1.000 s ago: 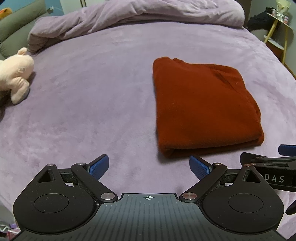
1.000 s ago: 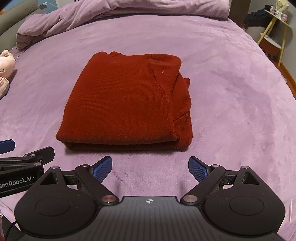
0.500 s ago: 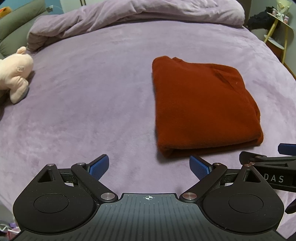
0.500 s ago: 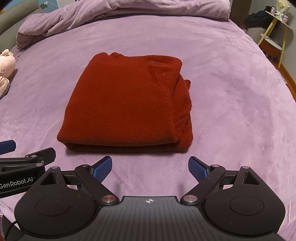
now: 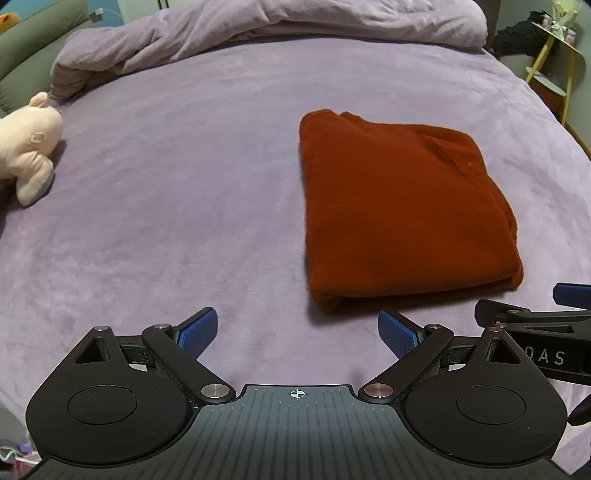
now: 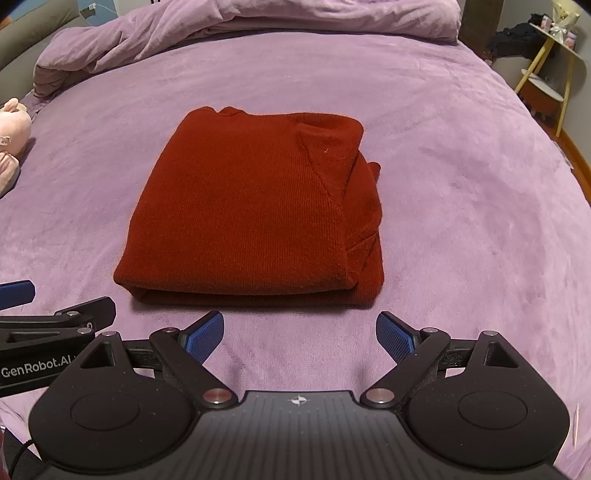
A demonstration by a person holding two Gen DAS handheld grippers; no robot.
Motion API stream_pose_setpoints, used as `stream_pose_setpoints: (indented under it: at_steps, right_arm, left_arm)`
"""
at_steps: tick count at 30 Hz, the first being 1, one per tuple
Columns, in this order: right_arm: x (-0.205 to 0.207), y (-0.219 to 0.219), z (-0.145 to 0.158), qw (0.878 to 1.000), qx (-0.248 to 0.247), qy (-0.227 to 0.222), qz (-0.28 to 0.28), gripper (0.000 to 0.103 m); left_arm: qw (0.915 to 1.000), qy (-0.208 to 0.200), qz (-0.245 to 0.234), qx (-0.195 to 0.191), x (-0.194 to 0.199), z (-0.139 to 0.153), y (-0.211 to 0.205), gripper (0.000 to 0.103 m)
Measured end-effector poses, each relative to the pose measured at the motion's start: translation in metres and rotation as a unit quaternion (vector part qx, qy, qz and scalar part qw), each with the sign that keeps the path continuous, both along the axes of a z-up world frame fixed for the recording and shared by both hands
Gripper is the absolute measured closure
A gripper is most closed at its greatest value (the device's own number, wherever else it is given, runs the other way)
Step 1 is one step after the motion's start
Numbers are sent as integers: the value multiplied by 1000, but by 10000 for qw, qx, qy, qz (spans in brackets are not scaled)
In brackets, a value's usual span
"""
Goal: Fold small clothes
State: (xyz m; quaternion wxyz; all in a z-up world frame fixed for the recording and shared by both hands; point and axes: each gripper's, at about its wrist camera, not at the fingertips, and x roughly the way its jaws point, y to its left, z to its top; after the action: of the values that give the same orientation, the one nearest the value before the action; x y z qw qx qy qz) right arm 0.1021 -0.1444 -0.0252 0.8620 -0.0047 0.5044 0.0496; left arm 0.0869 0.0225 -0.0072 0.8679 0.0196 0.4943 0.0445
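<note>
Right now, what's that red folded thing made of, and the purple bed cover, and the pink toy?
The red sweater looks like knitted yarn, maybe wool: fine ribbed lines and a matte, slightly fuzzy surface. The purple bed cover seems plush fleece or velvet, with a soft sheen and brushed streaks. The pink toy looks like soft stuffed plush, rounded and squashy.

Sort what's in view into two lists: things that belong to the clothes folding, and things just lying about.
Belongs to the job:
- folded rust-red knit sweater on the purple plush bedspread
- left gripper, open
- right gripper, open

Just lying about:
- pale pink plush toy
- bunched lilac duvet
- yellow-legged side table
</note>
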Motion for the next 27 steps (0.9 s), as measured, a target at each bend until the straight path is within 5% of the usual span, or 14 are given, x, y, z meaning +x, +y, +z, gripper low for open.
stream_pose_setpoints:
  at_steps: [27]
  right_arm:
    - [1, -3, -1, 10000, 19, 14, -19, 13]
  left_arm:
    - [10000, 35, 5, -32, 2, -1, 0, 6]
